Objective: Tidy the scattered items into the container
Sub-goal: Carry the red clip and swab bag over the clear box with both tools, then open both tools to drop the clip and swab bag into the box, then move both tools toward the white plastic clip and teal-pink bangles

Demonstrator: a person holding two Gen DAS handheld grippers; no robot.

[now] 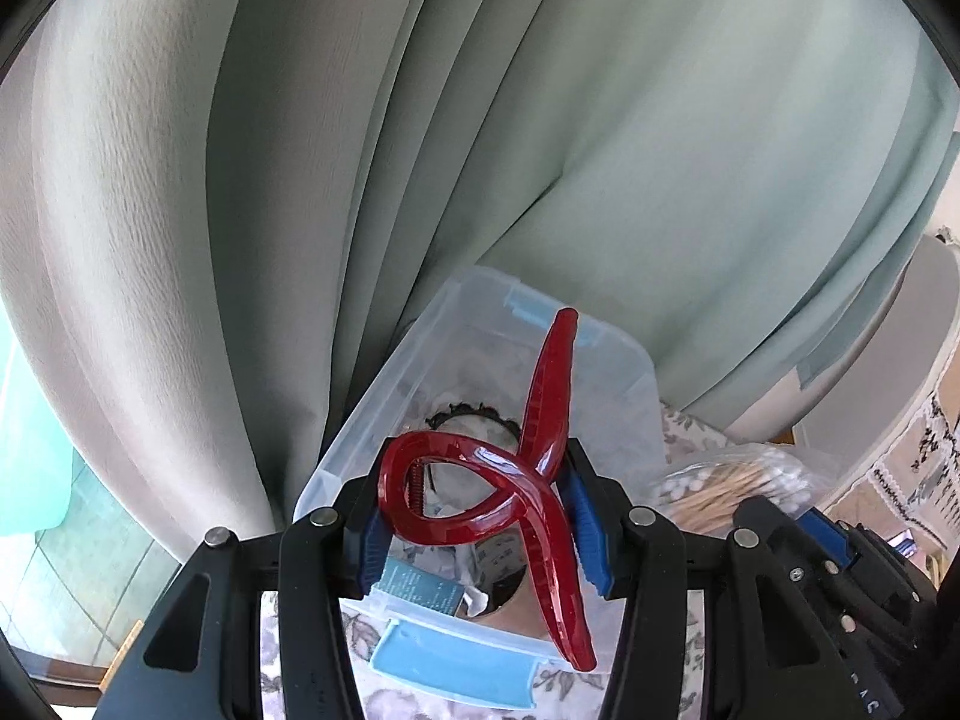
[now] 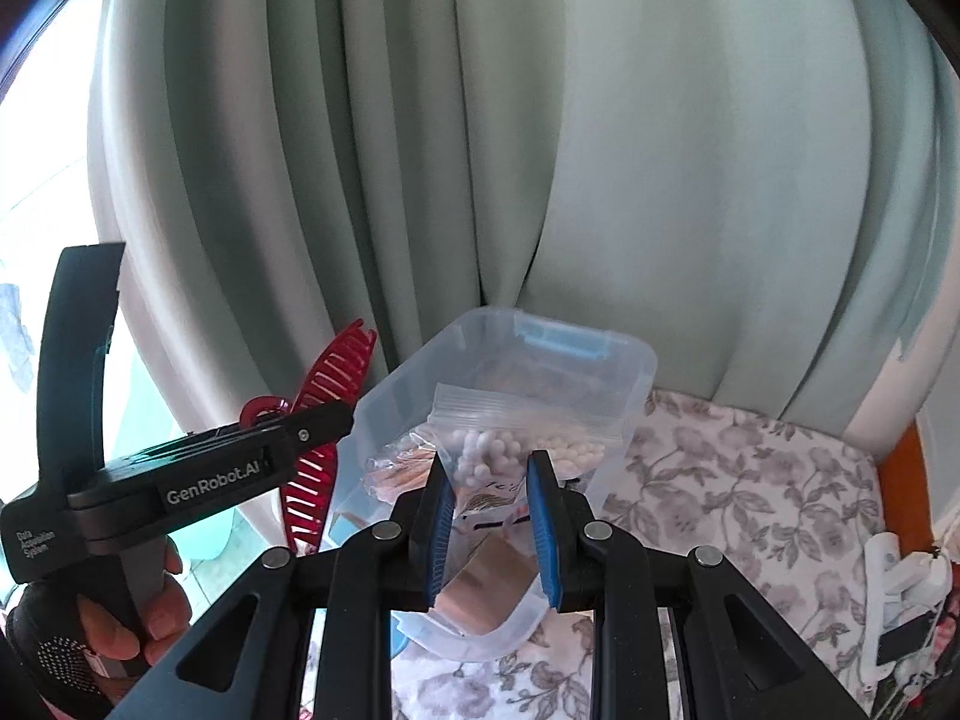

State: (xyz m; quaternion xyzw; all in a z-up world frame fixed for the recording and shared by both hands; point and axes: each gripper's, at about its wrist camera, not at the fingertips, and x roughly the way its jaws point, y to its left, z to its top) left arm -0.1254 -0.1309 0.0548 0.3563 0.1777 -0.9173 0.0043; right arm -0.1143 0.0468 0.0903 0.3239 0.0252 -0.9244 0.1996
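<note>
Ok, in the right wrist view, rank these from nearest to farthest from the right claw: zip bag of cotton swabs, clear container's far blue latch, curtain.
1. Zip bag of cotton swabs: pinched in the right claw, over the container.
2. Far blue latch: on the clear container's back rim, just beyond the bag.
3. Curtain: hanging behind the container, farthest.

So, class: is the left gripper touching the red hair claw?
Touching. The left wrist view shows the left gripper with its jaws pressed against both sides of the red hair claw.
</note>
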